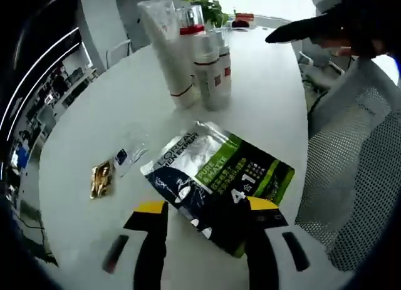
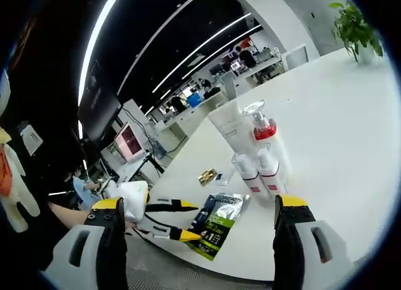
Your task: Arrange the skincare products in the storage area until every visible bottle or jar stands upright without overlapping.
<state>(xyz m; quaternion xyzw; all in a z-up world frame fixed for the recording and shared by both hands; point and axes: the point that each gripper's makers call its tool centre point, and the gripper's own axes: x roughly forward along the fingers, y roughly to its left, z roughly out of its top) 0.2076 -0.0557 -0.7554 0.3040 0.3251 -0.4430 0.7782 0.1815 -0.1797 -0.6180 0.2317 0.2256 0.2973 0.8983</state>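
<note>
Several skincare containers stand upright in a tight cluster on the white table: a tall white tube, a clear-capped pump bottle and white bottles with red bands. A green and silver L'Oreal pouch lies flat in front of them. My left gripper is open, its jaws on either side of the pouch's near corner. My right gripper is open and held high, back from the table. From there I see the left gripper at the pouch, the tube and the bottles.
A gold sachet and a small clear sachet lie left of the pouch. A potted plant stands at the far end. A grey mesh chair is beside the table's right edge. A dark sleeve reaches in at upper right.
</note>
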